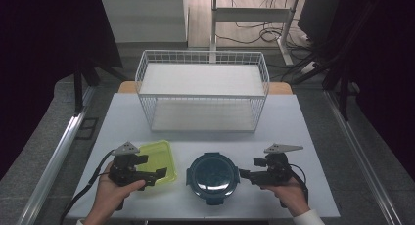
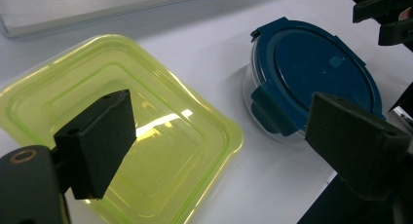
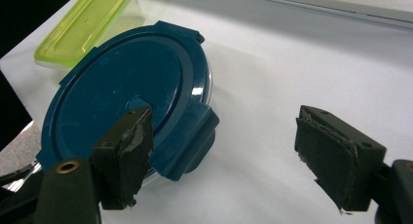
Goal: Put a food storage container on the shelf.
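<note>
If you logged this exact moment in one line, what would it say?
left gripper: open, over green container | right gripper: open, beside round blue-lidded container, nothing between fingers | wire basket: behind

A white table (image 1: 293, 137) carries a wire basket (image 1: 203, 90), green container (image 1: 157, 161) and blue-lidded container (image 1: 213, 177)

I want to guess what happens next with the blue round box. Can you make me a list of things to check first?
1. Right gripper open, nothing between its fingers: ok.
2. Left gripper open and holding nothing: ok.
3. Blue lid sitting on the round box: ok.
4. All lid clips snapped down: cannot tell.
5. Green box lying apart from the round box: ok.
6. Wire basket at the back with room inside: ok.
</note>
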Motion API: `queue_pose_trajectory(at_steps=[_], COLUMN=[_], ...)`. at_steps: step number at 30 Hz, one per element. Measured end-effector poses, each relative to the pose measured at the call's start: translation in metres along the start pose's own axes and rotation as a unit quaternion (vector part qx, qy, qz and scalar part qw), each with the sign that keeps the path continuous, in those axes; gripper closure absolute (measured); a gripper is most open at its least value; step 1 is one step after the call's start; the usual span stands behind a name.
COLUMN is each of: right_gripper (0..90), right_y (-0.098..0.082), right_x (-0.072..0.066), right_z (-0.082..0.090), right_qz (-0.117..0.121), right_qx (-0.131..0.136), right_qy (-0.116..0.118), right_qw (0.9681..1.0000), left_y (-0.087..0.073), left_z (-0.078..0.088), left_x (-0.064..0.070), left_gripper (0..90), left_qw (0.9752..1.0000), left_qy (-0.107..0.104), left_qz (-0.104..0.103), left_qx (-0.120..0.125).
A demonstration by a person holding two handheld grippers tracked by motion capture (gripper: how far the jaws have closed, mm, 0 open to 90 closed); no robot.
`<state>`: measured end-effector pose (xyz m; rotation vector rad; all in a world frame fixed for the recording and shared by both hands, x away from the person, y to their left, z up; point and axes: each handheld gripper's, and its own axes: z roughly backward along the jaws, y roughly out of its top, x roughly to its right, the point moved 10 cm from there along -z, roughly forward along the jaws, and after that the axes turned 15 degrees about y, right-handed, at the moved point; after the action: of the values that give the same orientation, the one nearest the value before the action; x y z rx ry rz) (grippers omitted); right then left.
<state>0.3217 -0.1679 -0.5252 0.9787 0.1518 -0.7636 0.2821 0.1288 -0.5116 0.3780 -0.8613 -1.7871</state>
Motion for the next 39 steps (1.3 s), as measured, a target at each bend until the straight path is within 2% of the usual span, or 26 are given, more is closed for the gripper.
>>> queue_pose_trajectory(at_steps=[5, 11, 16, 25, 29, 36, 39], right_gripper=[20.0, 19.4, 19.4, 19.4, 19.2, 18.0, 17.3], right_y=[0.001, 0.003, 0.003, 0.0, 0.0, -0.004, -0.006], right_x=[0.002, 0.004, 0.004, 0.003, -0.001, -0.009, -0.012], right_z=[0.005, 0.009, 0.011, 0.01, 0.009, -0.001, -0.006], right_qz=[-0.006, -0.016, -0.019, -0.022, -0.029, -0.039, -0.046], right_qx=[0.004, 0.018, 0.021, 0.016, 0.018, 0.008, 0.002], right_qy=[-0.002, -0.005, -0.004, 0.005, 0.017, 0.047, 0.058], right_qw=[1.0, 0.9997, 0.9996, 0.9996, 0.9993, 0.9981, 0.9973], left_y=[-0.003, -0.003, -0.004, -0.009, -0.01, -0.011, -0.011], left_z=[-0.002, -0.001, -0.001, -0.007, -0.011, -0.026, -0.035], left_x=[0.005, 0.014, 0.023, 0.037, 0.045, 0.055, 0.061], left_gripper=[9.1, 7.0, 6.5, 6.1, 6.2, 7.9, 8.6], left_qw=[1.0, 0.9994, 0.9981, 0.9955, 0.9949, 0.9912, 0.9889], left_qy=[-0.009, -0.034, -0.054, -0.083, -0.09, -0.11, -0.121], left_qz=[-0.003, 0.01, 0.027, 0.035, 0.03, 0.051, 0.057], left_qx=[-0.004, -0.005, -0.011, -0.031, -0.035, -0.053, -0.065])
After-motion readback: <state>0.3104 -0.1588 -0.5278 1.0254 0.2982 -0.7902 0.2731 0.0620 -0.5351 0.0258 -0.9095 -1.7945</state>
